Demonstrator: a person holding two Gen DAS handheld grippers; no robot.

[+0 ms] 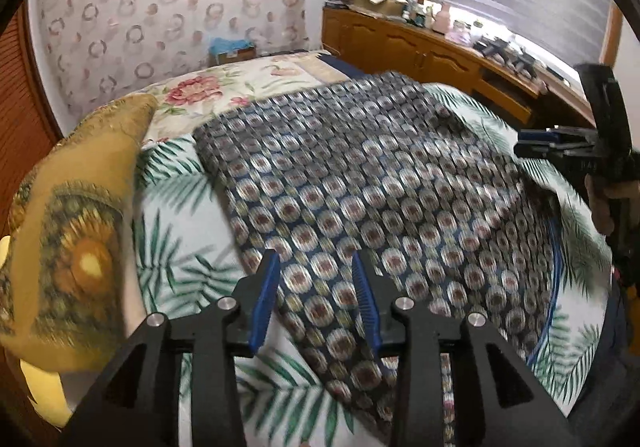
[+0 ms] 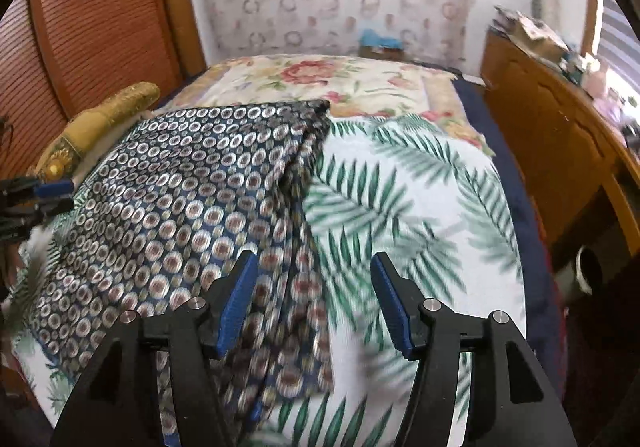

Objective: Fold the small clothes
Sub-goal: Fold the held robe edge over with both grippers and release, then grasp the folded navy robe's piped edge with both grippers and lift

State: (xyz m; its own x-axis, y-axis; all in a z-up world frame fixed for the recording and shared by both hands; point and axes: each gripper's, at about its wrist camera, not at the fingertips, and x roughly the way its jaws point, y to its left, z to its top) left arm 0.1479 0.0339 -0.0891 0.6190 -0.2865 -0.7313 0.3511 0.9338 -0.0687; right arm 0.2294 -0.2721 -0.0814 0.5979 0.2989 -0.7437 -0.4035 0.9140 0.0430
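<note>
On the leafy sheet (image 2: 420,199) lies the dotted cloth (image 1: 360,183). Above it, the left gripper (image 1: 316,271) and right gripper (image 2: 314,279) are spread apart, holding nothing.

Patterned garment (image 2: 192,203) near edge motion-blurred; dresser clutter (image 1: 400,3) too small to identify.

Home bedroom, bed (image 1: 188,207) w/ leaf sheet, patterned wallpaper (image 1: 168,7), wooden dresser (image 1: 420,47)

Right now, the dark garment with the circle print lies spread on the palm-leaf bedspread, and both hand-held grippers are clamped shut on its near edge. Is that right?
Not quite. The dark circle-print garment does lie on the palm-leaf bedspread, but neither hand-held gripper is clamped: the left hand-held gripper and right hand-held gripper stand open over the cloth, as each wrist view shows.
</note>
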